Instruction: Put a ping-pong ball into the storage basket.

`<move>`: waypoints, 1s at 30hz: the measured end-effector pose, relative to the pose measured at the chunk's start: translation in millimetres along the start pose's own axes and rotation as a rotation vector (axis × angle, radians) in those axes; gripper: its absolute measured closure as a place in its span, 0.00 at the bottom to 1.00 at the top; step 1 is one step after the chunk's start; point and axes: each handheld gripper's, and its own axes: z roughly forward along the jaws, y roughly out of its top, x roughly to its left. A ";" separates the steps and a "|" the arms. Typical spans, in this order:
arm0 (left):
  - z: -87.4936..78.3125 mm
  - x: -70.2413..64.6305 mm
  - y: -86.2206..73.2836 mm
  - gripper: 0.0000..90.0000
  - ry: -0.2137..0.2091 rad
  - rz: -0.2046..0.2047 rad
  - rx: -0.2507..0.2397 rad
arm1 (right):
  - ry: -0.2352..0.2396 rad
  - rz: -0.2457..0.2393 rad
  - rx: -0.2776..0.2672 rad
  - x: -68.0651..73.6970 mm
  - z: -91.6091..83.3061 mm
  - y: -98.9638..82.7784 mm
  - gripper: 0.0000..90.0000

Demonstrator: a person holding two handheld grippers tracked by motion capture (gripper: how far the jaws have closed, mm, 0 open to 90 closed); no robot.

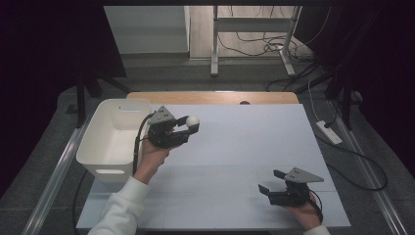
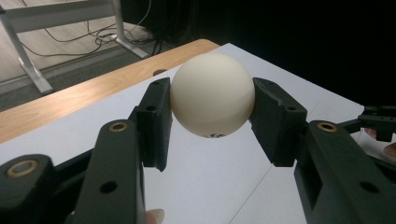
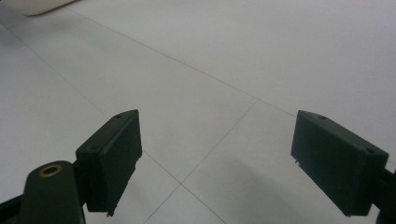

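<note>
While the left tongs (image 1: 188,126) clench a white ball (image 1: 193,121) above the bench (image 1: 244,147), just right of the white bin (image 1: 115,139), the right tongs (image 1: 270,182) rest released, near right.

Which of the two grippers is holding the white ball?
The left gripper, beside the white bin, clamps the ball; the right gripper is open and empty.

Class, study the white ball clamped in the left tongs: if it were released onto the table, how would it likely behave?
The white ball is smooth and fully round, so it would probably roll freely on the flat table. It looks like a hollow plastic ball, so likely light and bouncy. The left tongs touch only its two sides, so it might slip out.
</note>
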 end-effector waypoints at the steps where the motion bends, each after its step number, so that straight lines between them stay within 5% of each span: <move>1: -0.1 0.1 -0.2 0.57 0.001 0.001 0.001 | 0.000 0.000 0.000 0.0 0.0 0.0 0.18; 30: -6.9 7.9 -1.4 0.57 0.027 -0.012 -0.002 | -0.001 0.000 -0.002 0.1 -0.3 0.4 0.18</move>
